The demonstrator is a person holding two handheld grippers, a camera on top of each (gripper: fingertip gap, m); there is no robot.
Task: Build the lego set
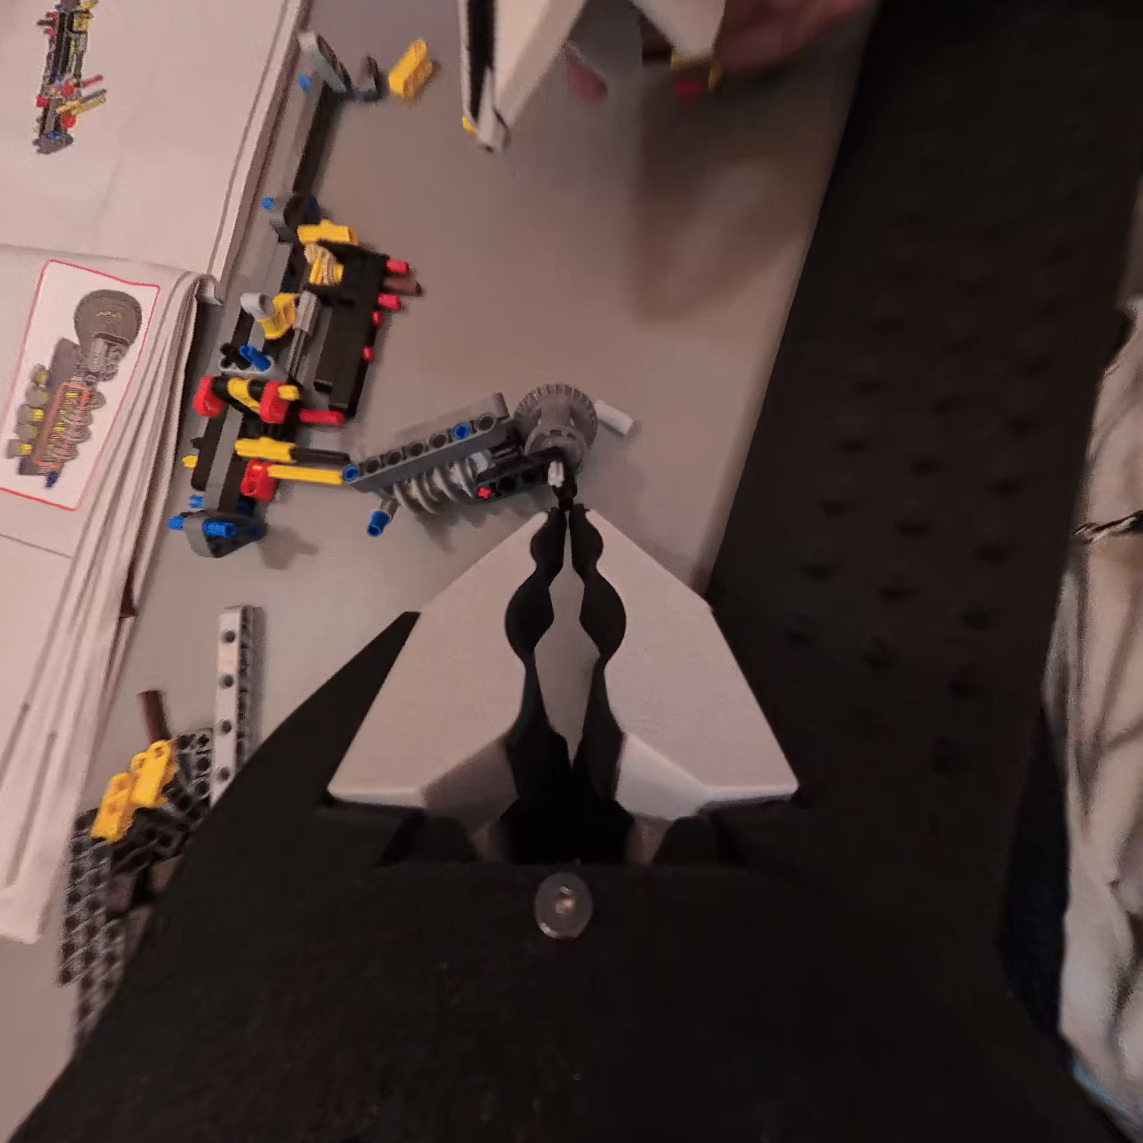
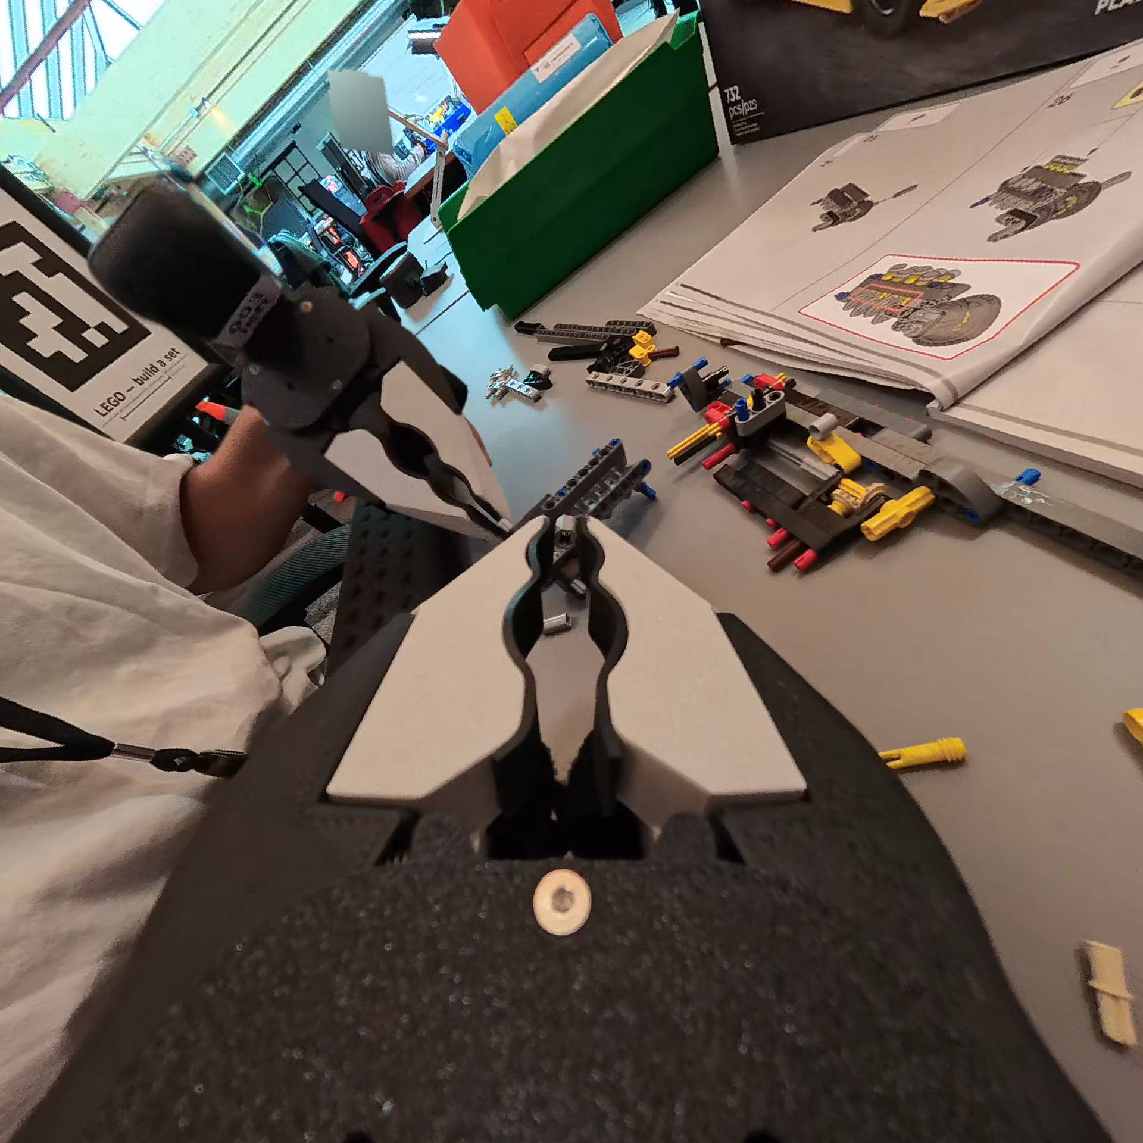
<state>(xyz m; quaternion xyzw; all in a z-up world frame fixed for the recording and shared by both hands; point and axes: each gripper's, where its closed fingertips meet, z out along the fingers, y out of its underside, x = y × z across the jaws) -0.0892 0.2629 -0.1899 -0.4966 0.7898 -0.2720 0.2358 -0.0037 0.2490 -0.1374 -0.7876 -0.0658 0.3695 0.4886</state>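
My left gripper is shut on a thin black pin at the gear end of a grey beam-and-gear sub-assembly lying on the table. The sub-assembly also shows in the right wrist view, with the left gripper at its near end. My right gripper has its jaws a narrow gap apart with nothing clearly held. It is lined up with the sub-assembly's gear, which shows through the gap. In the left wrist view it is blurred at the top, apart from the sub-assembly. The black, yellow and red chassis lies beside it.
The open instruction booklet lies past the chassis. A green bin and the black set box stand behind. Loose pieces: beams, a grey pin, a yellow axle pin, a tan piece. The table edge lies right of the left gripper. Across from one pair of fingers to the other is roughly 11 centimetres. To the tan piece: right tips about 15 centimetres, left tips about 25 centimetres.
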